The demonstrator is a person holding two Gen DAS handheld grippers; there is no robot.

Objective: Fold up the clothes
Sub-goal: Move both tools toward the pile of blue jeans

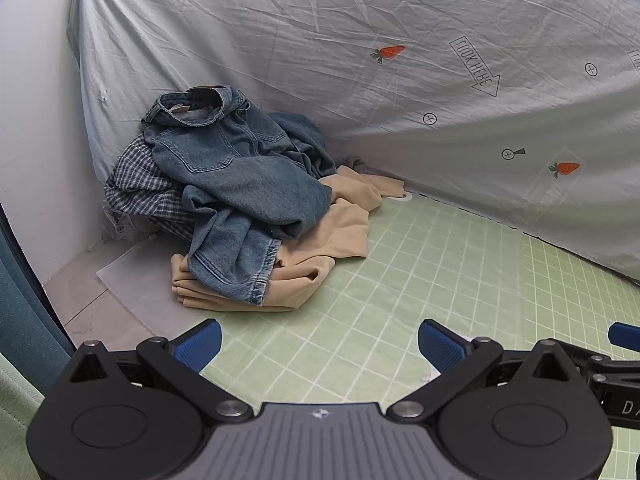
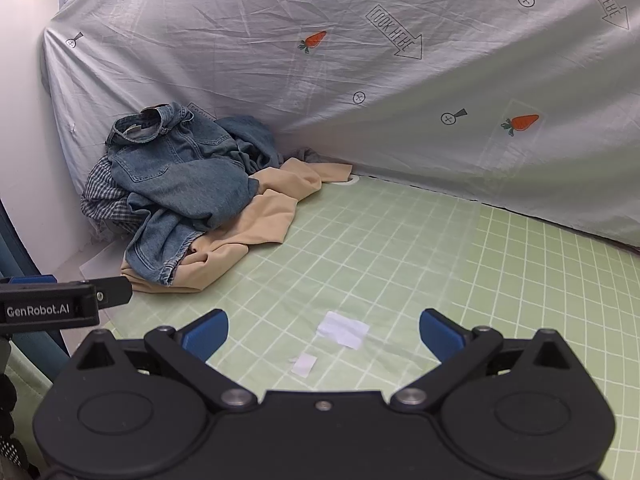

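Left gripper released, jaws spread wide, hovering over the green grid mat with nothing between the pads. Right gripper same: released, jaws wide, empty, just beside the left one. Clothes pile sits in the far left corner, well apart from both grippers, against the white wall and the carrot-print sheet. Blue jeans on top, crumpled, waistband up. Beige garment underneath, spilling onto the mat. Blue-white checked shirt wedged on the wall side under the jeans. Two white paper scraps lie on the mat ahead of the right gripper.
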